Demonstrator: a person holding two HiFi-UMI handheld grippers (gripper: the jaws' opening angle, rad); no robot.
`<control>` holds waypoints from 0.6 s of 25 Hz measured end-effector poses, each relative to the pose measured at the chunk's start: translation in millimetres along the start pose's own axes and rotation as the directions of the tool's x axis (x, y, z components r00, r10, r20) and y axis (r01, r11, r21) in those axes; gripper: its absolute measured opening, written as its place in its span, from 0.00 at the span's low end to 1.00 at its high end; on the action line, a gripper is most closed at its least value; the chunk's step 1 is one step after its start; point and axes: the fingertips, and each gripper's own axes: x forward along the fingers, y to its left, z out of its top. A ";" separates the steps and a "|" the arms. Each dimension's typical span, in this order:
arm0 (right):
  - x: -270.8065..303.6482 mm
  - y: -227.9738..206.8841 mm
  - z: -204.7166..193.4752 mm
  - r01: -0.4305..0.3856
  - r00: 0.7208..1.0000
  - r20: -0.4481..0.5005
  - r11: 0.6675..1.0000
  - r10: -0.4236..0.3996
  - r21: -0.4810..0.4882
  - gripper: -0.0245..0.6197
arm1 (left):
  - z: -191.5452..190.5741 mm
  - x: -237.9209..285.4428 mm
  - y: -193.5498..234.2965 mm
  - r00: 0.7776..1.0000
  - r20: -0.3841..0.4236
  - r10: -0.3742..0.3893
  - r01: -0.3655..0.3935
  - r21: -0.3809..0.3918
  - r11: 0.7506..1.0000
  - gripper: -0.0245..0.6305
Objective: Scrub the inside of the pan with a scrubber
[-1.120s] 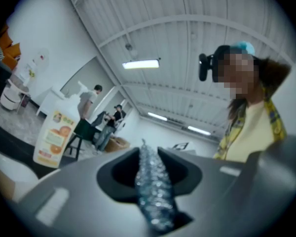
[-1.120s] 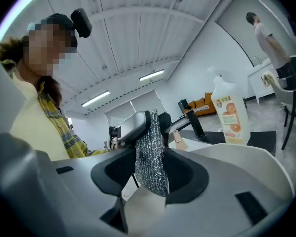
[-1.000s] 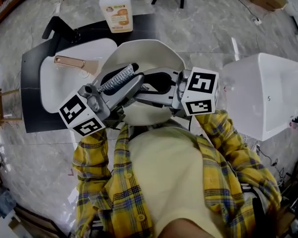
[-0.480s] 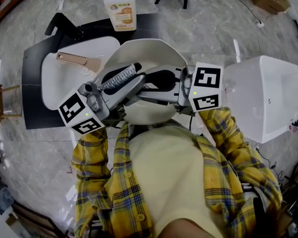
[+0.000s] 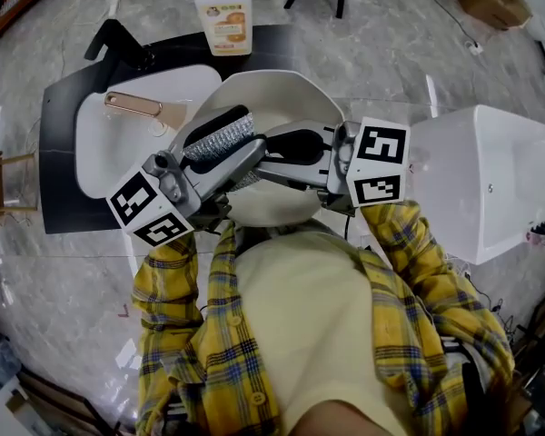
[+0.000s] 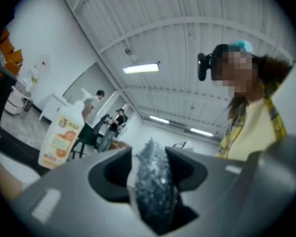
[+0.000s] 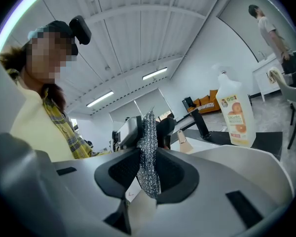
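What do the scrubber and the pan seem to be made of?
Scrubber: probably metal or metallic-thread mesh; it is silvery and glittering, with a knitted texture. Pan: smooth white surface, perhaps enamel or ceramic coating; the body underneath cannot be told.

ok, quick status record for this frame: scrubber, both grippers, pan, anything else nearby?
scrubber: silver mesh, between the jaws of both grippers, above the pan
left gripper: jaws have just been opening; scrubber sits between them, apparently no longer squeezed
right gripper: jaws have just been closing; pads pinch the scrubber
pan: white, beneath both grippers
bottle: orange label, upright, beyond the pan
phase: looks like a handover of the scrubber from left to right
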 end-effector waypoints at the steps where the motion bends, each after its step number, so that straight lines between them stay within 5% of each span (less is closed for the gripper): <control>1: -0.9 -0.1 1.0 0.003 1.000 0.003 1.000 -0.003 0.000 0.20 | -0.2 -1.3 0.8 1.000 0.002 0.002 -0.002 -0.006 1.000 0.34; 9: -9.9 -8.2 7.0 0.076 0.997 0.026 0.997 -0.077 0.022 0.20 | 1.6 -19.5 9.3 0.997 0.041 0.068 -0.068 -0.013 0.998 0.40; 15: -27.9 -33.2 8.0 0.220 0.974 0.033 0.972 -0.223 0.076 0.20 | 8.9 -42.4 27.8 0.976 0.108 0.187 -0.184 -0.041 0.982 0.40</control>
